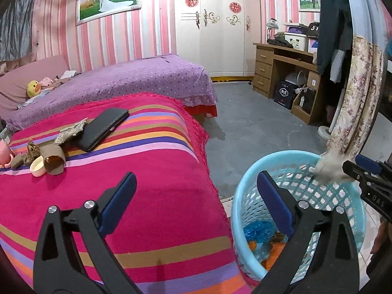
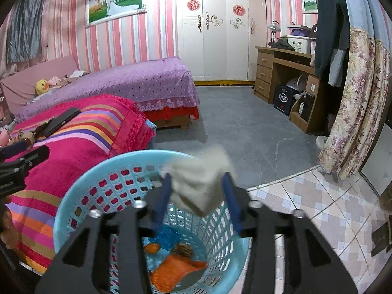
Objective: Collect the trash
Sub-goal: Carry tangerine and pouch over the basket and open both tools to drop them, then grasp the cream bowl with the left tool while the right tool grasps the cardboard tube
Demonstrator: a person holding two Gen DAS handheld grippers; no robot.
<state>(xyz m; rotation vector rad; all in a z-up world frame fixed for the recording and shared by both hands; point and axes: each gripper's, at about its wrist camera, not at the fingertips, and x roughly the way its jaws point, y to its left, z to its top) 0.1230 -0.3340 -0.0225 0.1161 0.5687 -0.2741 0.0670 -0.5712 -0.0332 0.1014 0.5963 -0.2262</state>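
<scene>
A light blue plastic basket (image 2: 80, 191) stands on the floor beside the striped red cover; it also shows in the left wrist view (image 1: 245, 186). It holds an orange wrapper (image 2: 171, 269) and blue plastic (image 2: 169, 237). My right gripper (image 2: 197, 178) is over the basket with a blurred grey wad (image 2: 201, 186) between its spread fingers; the wad (image 1: 328, 166) shows above the rim in the left wrist view. My left gripper (image 1: 196, 183) is open and empty, between the cover and basket. Brown paper scraps (image 1: 71, 132), a cardboard tube (image 1: 52, 159) and a cream lid (image 1: 38, 167) lie on the cover.
A black case (image 1: 103, 127) lies on the striped cover (image 1: 147, 171) by the scraps. A purple bed (image 1: 137, 78) stands behind. A wooden desk (image 1: 276, 73) and floral curtain (image 1: 355, 98) stand at the right. Grey floor (image 1: 257, 127) lies between.
</scene>
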